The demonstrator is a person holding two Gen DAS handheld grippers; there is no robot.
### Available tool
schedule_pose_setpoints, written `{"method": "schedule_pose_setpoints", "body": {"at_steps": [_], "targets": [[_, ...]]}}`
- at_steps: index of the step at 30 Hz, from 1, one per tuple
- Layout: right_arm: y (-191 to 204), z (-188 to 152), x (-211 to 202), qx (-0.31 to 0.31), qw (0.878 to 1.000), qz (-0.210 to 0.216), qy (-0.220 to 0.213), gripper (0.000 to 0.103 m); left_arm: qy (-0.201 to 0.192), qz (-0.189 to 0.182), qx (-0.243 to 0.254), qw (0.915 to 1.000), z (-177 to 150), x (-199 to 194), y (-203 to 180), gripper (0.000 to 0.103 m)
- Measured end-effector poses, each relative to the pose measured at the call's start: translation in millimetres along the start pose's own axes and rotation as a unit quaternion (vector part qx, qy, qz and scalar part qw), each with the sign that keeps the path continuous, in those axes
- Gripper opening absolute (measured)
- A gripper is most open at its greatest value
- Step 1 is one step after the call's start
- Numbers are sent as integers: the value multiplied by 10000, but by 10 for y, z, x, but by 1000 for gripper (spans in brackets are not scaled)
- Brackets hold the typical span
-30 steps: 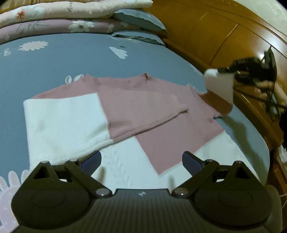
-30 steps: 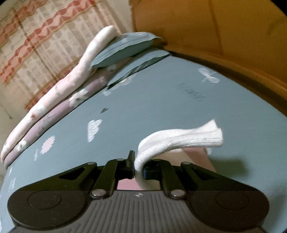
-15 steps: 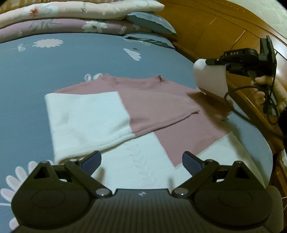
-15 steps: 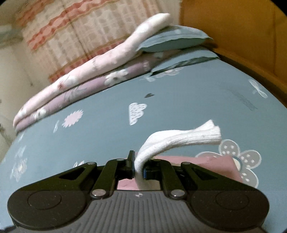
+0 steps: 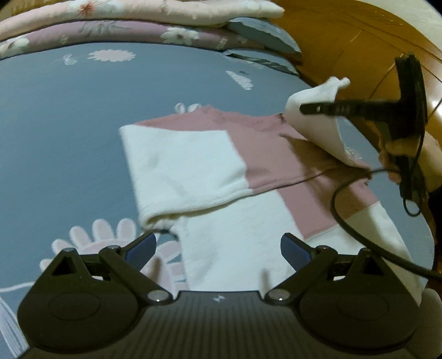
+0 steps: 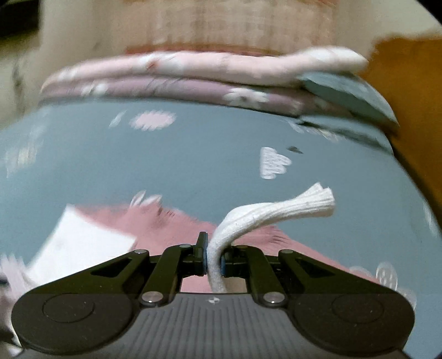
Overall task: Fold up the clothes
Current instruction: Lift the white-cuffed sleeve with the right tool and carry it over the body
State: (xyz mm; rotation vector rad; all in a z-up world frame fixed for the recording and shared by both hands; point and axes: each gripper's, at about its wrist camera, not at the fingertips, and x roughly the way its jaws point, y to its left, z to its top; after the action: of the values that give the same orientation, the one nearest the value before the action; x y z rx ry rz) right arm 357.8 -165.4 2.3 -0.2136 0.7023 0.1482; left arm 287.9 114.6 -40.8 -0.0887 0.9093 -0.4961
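A pink and white sweater (image 5: 265,154) lies flat on the blue bed sheet (image 5: 69,132), its left sleeve (image 5: 182,165) folded across the body. My left gripper (image 5: 218,248) is open and empty, low over the sweater's white hem. My right gripper (image 6: 215,255) is shut on the white cuff (image 6: 276,212) of the right sleeve and holds it lifted above the pink body (image 6: 165,223). The left wrist view shows this gripper (image 5: 309,109) at the right with the sleeve (image 5: 323,129) hanging from it.
Folded floral quilts (image 5: 124,16) and a blue pillow (image 5: 262,36) are stacked at the far end of the bed. A wooden headboard (image 5: 345,47) runs along the right side. A black cable (image 5: 359,234) trails from the right gripper over the sweater.
My right gripper has carried the lifted sleeve cuff leftward over the sweater body and its view has swung left. My left gripper has drifted right along the hem, still open.
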Motion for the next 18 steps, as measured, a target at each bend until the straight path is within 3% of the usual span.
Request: {"method": "schedule_pose_setpoints", "body": {"at_steps": [4, 8, 12, 18], "targets": [[455, -182, 225, -1067, 9937, -183, 300, 10, 35, 87, -21, 10000, -44, -31, 46, 96], [681, -380, 418, -1586, 9854, -216, 577, 10, 55, 153, -84, 9998, -89, -58, 92, 96], [724, -455, 450, -1741, 9826, -304, 570, 10, 78, 220, -113, 9997, -125, -76, 110, 96], [740, -290, 395, -1458, 9882, -309, 361, 10, 51, 225, -150, 9996, -151, -107, 132, 96]]}}
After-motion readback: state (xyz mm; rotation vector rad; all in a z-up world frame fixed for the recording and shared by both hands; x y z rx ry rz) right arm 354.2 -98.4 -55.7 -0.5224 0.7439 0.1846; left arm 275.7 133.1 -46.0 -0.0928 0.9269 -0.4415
